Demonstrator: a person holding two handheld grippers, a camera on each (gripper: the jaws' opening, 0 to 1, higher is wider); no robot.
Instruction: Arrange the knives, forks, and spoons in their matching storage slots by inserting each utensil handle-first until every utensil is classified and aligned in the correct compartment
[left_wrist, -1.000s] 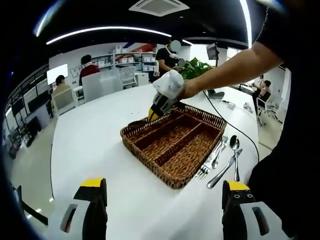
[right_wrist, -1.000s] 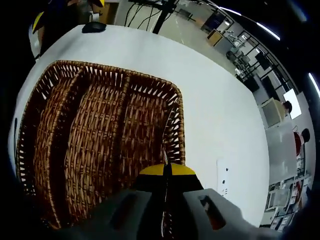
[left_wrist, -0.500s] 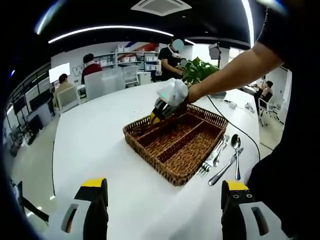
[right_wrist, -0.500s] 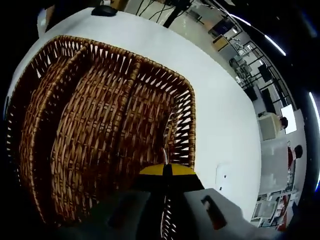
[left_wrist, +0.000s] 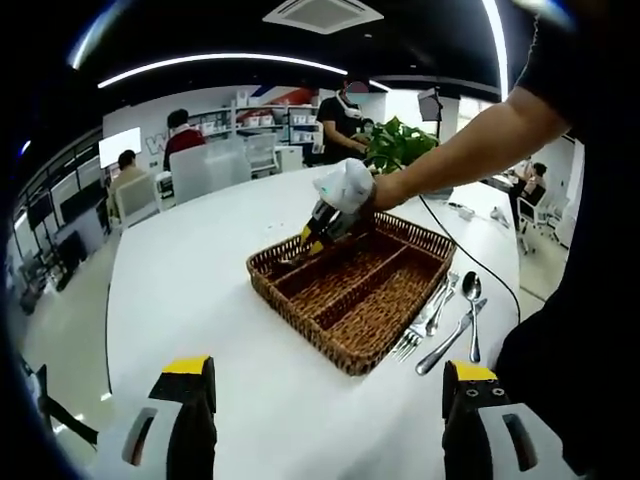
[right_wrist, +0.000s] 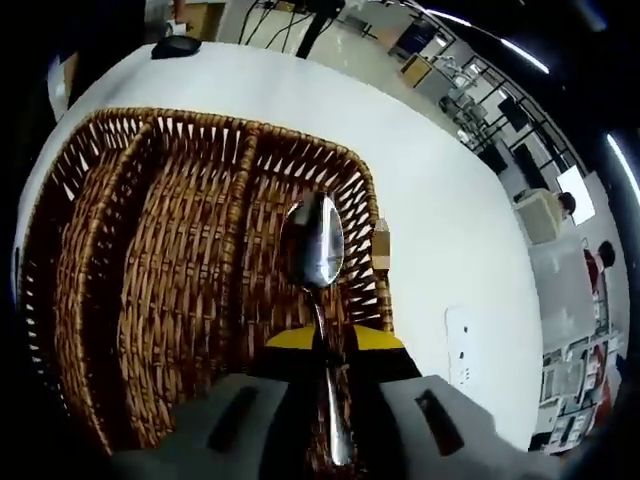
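A brown woven wicker tray (left_wrist: 352, 290) with three long compartments is seen on a white round table (left_wrist: 200, 290) in the left gripper view. In the right gripper view, a shiny silver metal spoon (right_wrist: 315, 250) is clamped by its handle between the closed yellow-tipped jaws of the right gripper (right_wrist: 327, 338); its bowl points forward, over the compartment nearest the tray's (right_wrist: 150, 260) right-hand wall in that view. Whether the spoon touches the wicker cannot be told. In the left gripper view the right gripper (left_wrist: 318, 232), held in a white-gloved hand (left_wrist: 345, 185), is seen over the far end of the tray's far compartment. The left gripper (left_wrist: 325, 385) is held low over the near table edge, its yellow-tipped jaws spread wide apart with nothing between them. Beside the tray, on the table, the remaining silver cutlery is laid close together: a second spoon (left_wrist: 470, 295), a knife (left_wrist: 448, 340) and forks (left_wrist: 415, 335). A black cable (left_wrist: 470, 255) is run across the table behind them
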